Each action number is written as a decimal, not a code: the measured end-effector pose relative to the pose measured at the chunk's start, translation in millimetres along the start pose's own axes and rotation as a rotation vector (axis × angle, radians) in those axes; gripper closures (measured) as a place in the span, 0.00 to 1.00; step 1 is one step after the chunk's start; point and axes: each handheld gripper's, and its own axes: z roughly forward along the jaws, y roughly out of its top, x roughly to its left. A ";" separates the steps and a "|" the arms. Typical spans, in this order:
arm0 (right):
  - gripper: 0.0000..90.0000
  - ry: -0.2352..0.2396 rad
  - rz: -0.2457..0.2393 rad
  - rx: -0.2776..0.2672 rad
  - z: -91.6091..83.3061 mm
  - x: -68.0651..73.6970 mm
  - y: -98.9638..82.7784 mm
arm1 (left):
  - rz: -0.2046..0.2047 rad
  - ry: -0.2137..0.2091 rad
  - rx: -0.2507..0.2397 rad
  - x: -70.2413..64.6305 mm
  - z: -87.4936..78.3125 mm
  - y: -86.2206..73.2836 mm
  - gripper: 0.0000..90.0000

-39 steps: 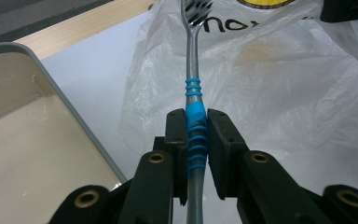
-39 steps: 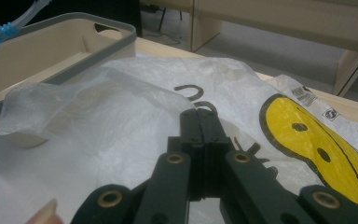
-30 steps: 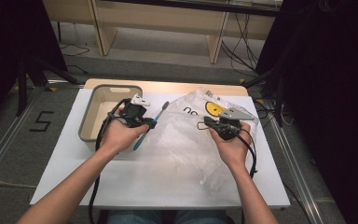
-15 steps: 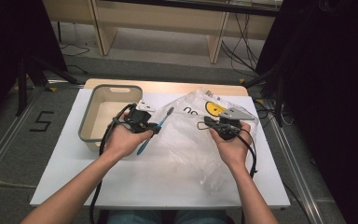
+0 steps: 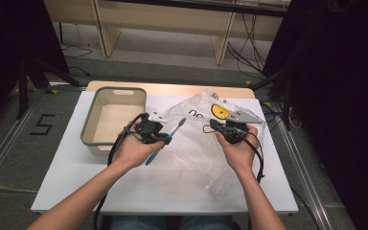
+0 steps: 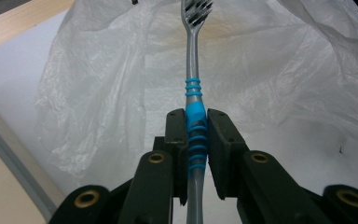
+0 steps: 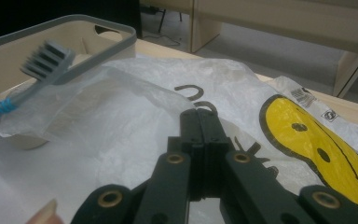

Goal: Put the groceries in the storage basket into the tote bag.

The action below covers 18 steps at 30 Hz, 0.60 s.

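A grey toothbrush (image 6: 193,70) with blue grip rings is clamped by its handle in my left gripper (image 6: 196,116), bristle head pointing away toward the bag. In the high view the toothbrush (image 5: 176,127) slants up to the right from the left gripper (image 5: 163,138), its head over the near left edge of a thin white plastic bag (image 5: 196,153) with a yellow smiley print. My right gripper (image 5: 213,127) rests on the bag's upper part. Its jaws are shut in the right gripper view (image 7: 199,114) and seem to pinch the bag (image 7: 121,107) film, with the toothbrush head (image 7: 46,60) at the left.
A beige bin (image 5: 115,91) with a grey rim stands at the back left of the white table (image 5: 76,182), just left of my left hand. Its rim (image 7: 98,28) is behind the brush head in the right gripper view. Cables trail from both grippers.
My left gripper has carried the toothbrush rightward, from the bin's edge to the bag. The right gripper and the bag have stayed put.
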 end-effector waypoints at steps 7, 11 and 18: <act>1.00 -0.001 0.001 -0.004 -0.4 0.0 0.3 | 0.006 -0.015 0.025 -6.7 13.0 -2.8 0.87; 1.00 0.000 0.001 -0.004 -0.5 0.1 0.3 | 0.004 -0.017 0.039 -8.8 20.7 -3.3 0.87; 1.00 0.000 -0.001 -0.003 -0.9 0.4 0.5 | -0.002 -0.026 0.051 -12.9 31.6 -1.7 0.87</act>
